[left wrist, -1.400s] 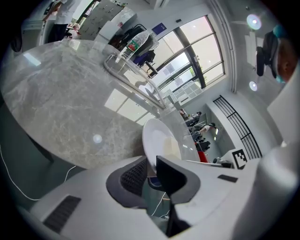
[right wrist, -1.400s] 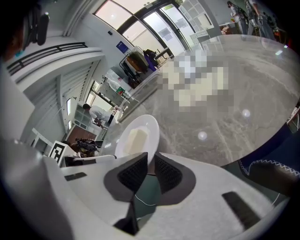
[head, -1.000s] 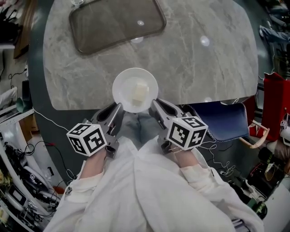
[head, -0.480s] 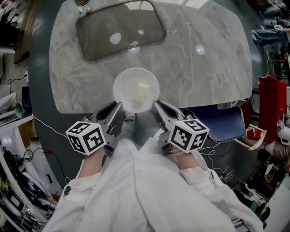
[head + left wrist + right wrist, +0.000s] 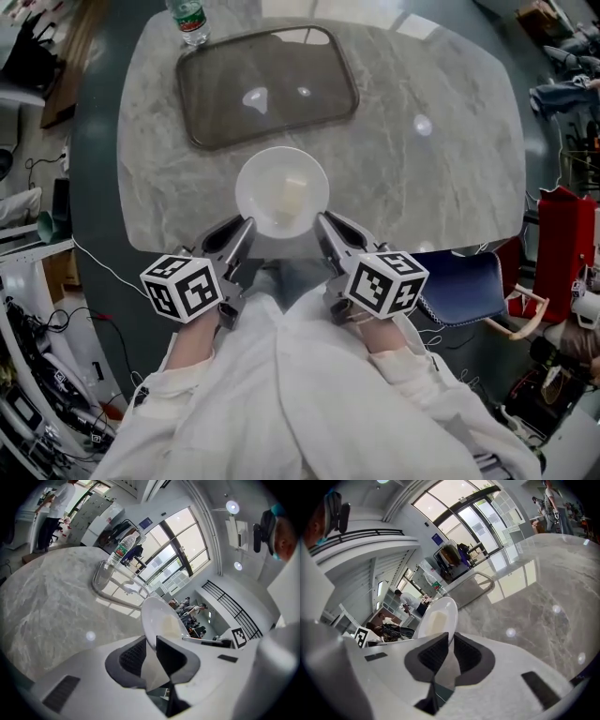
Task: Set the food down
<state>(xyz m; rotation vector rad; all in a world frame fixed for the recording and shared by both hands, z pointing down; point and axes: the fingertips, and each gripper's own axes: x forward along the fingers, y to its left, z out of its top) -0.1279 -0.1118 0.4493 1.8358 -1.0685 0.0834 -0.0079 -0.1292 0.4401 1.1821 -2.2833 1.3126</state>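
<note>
A white round plate (image 5: 281,190) carries a pale block of food (image 5: 292,196) and hangs above the near edge of the marble table (image 5: 422,178). My left gripper (image 5: 246,228) is shut on the plate's near-left rim. My right gripper (image 5: 322,224) is shut on its near-right rim. In the left gripper view the plate (image 5: 161,623) stands edge-on, its rim pinched in my left gripper (image 5: 151,648). The right gripper view shows the plate (image 5: 437,618) rising from my right gripper (image 5: 451,645), with the food (image 5: 433,620) on it.
A dark rectangular tray (image 5: 269,83) lies on the far side of the table, with a water bottle (image 5: 190,21) just beyond its left corner. A blue chair (image 5: 467,277) stands at the right of the table. Cables and gear crowd the floor at left.
The plate, held by both grippers, has moved forward over the table's edge. The tray and the bottle have come further into view.
</note>
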